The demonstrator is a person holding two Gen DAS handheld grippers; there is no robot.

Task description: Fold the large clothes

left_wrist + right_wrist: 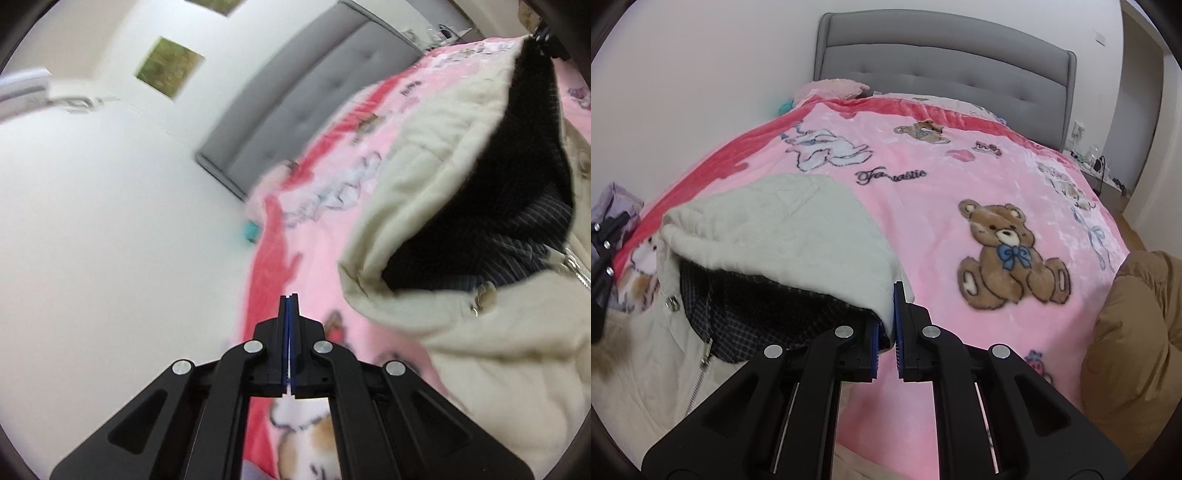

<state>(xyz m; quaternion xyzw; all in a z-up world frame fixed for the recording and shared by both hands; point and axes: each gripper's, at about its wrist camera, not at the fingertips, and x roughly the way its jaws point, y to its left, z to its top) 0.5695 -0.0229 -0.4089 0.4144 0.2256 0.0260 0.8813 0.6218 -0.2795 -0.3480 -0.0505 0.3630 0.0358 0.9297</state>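
Observation:
A cream quilted jacket (639, 369) with a dark checked lining and a metal zip lies on the pink blanket (923, 229). Its hood (783, 229) is raised. My right gripper (892, 295) is shut on the hood's rim at its right corner, with the cloth pinched between the blue pads. In the left wrist view the hood (436, 166) gapes open at the right, dark inside. My left gripper (290, 299) is shut with nothing in it and hangs over the blanket's red border, left of the jacket and apart from it. Part of the left gripper (605, 240) also shows in the right wrist view.
A brown padded garment (1137, 332) lies at the bed's right edge. A grey padded headboard (942, 62) stands at the far end, with a pink pillow (834, 86) before it. Purple cloth (617, 199) lies left of the bed. A white wall (110, 221) runs along the bed's left side.

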